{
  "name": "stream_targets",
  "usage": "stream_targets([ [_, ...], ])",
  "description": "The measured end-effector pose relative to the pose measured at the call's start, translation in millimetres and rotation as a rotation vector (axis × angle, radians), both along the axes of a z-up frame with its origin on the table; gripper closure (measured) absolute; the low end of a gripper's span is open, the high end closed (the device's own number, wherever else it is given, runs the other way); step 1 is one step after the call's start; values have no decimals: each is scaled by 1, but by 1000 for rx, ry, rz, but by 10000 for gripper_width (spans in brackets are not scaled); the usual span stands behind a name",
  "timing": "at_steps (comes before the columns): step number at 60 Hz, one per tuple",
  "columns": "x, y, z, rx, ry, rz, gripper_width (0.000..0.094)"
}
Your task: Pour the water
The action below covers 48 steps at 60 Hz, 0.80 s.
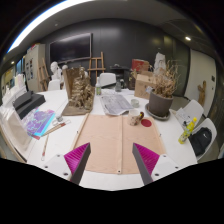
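- The tool (111,163) hangs open and empty at the lower middle of the frame, over the near table (105,178) edge.
- No jug or bottle is clearly identifiable; a small cup-like thing (136,118) sits mid-frame, right of the brown mat (103,140).
- Risk: reaching through the clutter could knock the plant pot (160,104) or spill onto the papers (116,102).

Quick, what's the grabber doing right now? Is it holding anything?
Gripper: jaws open, holding nothing, above the brown mat on the white table.
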<state>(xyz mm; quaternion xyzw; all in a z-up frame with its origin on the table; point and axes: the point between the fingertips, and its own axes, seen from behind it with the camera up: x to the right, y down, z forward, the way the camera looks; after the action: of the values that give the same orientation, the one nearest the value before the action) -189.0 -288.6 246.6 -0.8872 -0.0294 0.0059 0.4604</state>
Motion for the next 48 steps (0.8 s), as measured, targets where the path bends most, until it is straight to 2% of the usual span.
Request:
stream_targets([
  [7, 36, 1, -9, -5, -7, -70, 71],
  [29, 278, -3, -63, 24, -59, -256, 73],
  [48, 464, 64, -117, 139, -91, -312, 77],
])
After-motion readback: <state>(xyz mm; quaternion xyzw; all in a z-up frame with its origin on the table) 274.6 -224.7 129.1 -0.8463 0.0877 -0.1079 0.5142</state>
